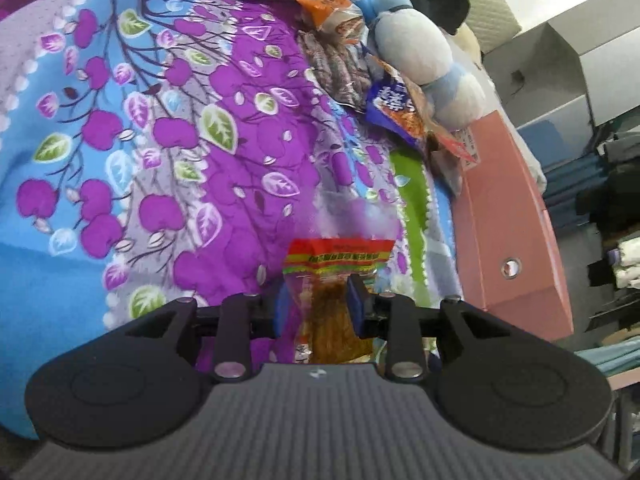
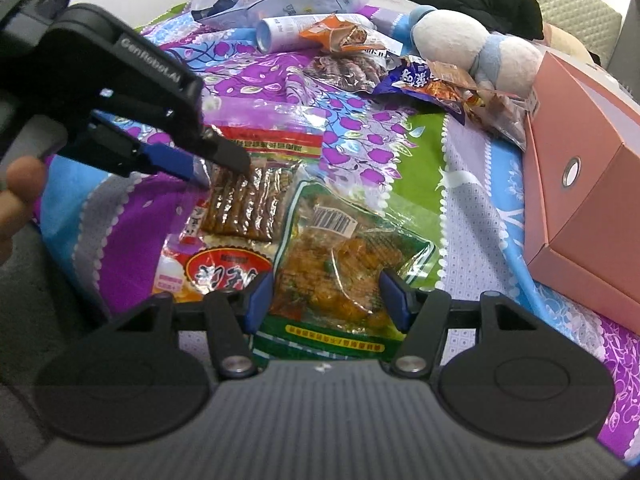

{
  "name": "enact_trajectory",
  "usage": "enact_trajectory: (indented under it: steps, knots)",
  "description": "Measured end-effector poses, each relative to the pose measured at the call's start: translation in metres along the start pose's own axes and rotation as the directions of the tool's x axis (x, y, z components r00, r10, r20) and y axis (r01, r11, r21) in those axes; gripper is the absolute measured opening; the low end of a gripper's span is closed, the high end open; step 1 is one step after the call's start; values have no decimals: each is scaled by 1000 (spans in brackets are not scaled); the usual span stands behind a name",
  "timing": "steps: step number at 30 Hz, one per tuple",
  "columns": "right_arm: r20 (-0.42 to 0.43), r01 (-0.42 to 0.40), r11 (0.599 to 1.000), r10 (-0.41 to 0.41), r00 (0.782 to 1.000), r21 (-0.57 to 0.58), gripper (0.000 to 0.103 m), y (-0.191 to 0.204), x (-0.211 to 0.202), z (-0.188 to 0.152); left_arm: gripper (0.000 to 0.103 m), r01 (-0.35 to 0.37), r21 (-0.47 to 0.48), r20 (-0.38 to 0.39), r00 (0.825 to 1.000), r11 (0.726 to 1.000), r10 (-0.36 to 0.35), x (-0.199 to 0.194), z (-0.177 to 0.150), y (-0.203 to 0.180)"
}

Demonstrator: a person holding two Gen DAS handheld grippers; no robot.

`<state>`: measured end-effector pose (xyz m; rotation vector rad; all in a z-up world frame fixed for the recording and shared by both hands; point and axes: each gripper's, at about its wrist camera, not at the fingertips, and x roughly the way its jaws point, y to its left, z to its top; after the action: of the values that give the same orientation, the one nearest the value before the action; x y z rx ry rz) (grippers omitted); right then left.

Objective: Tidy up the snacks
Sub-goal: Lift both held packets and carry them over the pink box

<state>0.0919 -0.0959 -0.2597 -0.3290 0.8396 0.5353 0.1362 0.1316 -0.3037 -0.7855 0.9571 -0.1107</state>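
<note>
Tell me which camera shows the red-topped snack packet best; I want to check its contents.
The right wrist view: the red-topped snack packet lies fully visible, brown sticks showing. The left wrist view shows only its red end, between the left claw's fingers.

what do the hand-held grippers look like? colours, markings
Both match: left hand-held gripper and right hand-held gripper have matte black linkage arms with silver pivot pins, blue finger pads, rounded black side lobes and a ribbed grey body. From the right wrist view, the left's casing carries white "GenRobot.AI" lettering. No cables or sleeves visible.
</note>
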Motion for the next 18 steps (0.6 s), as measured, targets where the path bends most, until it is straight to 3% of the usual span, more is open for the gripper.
enact_trajectory:
  steps: [6,10,16,18]
  knots:
    - [1,-10,1000,10,1000,16,61,-3,0,0,35,120,-2,-13,993,993,-120,-3,0,-3]
    - [7,-21,999,21,1000,38,61,-6,0,-1,35,207,-40,-24,978,977,-208,-4,-2,-3]
    - [14,-35,997,34,999,74,61,-11,0,0,33,162,-10,-58,985,987,-162,2,-12,-10]
    - [15,-40,996,39,999,78,61,-12,0,0,24,126,19,-51,991,992,-125,2,-16,-15]
